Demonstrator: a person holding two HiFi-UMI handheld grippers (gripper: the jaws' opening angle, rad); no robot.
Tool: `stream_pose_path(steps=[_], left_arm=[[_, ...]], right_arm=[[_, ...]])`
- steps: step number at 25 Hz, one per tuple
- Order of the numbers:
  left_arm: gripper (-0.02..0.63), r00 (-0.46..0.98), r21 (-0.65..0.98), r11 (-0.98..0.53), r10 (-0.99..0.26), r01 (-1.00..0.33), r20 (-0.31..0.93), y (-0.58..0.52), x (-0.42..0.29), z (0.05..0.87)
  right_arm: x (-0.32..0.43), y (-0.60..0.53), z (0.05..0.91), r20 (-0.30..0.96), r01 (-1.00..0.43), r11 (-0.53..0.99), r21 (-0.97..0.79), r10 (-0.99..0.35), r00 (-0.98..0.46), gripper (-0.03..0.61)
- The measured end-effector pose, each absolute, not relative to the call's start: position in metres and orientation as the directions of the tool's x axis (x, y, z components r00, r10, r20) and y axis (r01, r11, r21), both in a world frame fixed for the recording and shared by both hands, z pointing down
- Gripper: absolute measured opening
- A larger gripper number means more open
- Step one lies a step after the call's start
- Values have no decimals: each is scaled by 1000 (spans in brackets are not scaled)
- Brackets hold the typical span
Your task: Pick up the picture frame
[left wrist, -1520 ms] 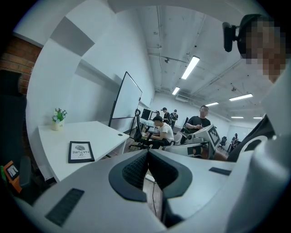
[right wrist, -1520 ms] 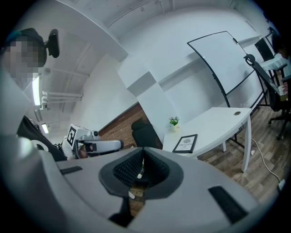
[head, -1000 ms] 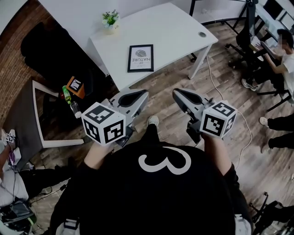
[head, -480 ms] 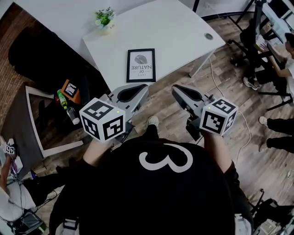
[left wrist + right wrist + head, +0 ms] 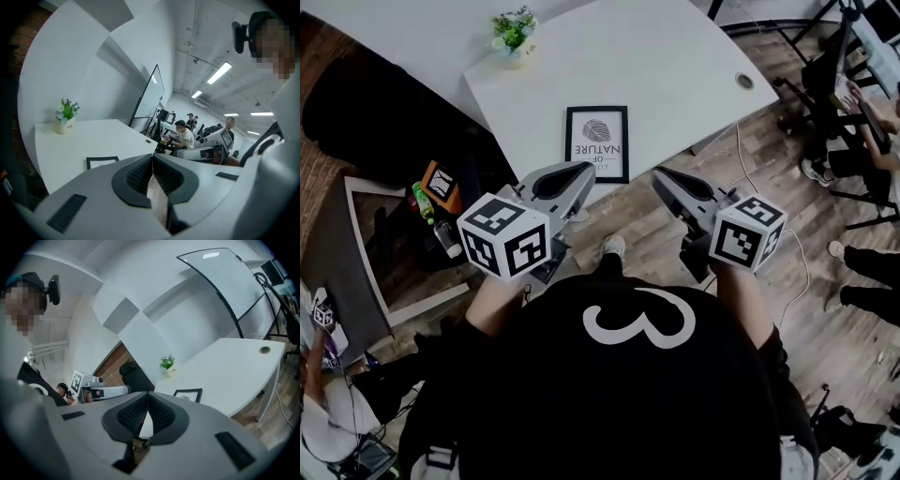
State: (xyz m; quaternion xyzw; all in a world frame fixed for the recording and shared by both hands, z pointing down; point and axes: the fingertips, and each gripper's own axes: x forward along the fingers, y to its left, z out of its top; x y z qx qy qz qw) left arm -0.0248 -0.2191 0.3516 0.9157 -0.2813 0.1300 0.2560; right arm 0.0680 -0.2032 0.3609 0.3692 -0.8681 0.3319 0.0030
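The black rectangular picture frame lay flat on the white table, close to the table's near edge. The left claw and right claw hung just short of that edge, each pressed together and empty. Unless one spread first, its closed tip would likely shove the thin, flat frame across the table or tip it off the edge rather than catch it

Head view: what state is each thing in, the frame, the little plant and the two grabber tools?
picture frame: lying flat on the white table, untouched.
potted plant: upright at the table's corner.
left gripper: shut, empty, not touching the frame.
right gripper: shut, empty, not touching the frame.
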Motion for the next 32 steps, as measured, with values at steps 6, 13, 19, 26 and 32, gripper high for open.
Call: stream_pose_path(steps=[6, 13, 19, 26, 32], left_arm=[[18, 775, 398, -676, -453, -620, 440, -265, -40, 382], [18, 758, 406, -654, -442, -638, 479, -298, -48, 409], [20, 751, 412, -646, -424, -643, 507, -324, -55, 427], [33, 754, 450, -616, -423, -646, 503, -349, -63, 443], [94, 743, 465, -595, -400, -656, 536, -356, -70, 463]], right_arm=[[64, -243, 386, 280, -644, 469, -604, -632, -722, 26], [62, -269, 413, 290, -620, 405, -672, -626, -724, 26], [66, -290, 428, 340, -654, 370, -660, -629, -699, 26], [72, -313, 444, 351, -692, 350, -632, -667, -658, 28], [70, -321, 460, 386, -723, 335, -604, -671, -633, 31]])
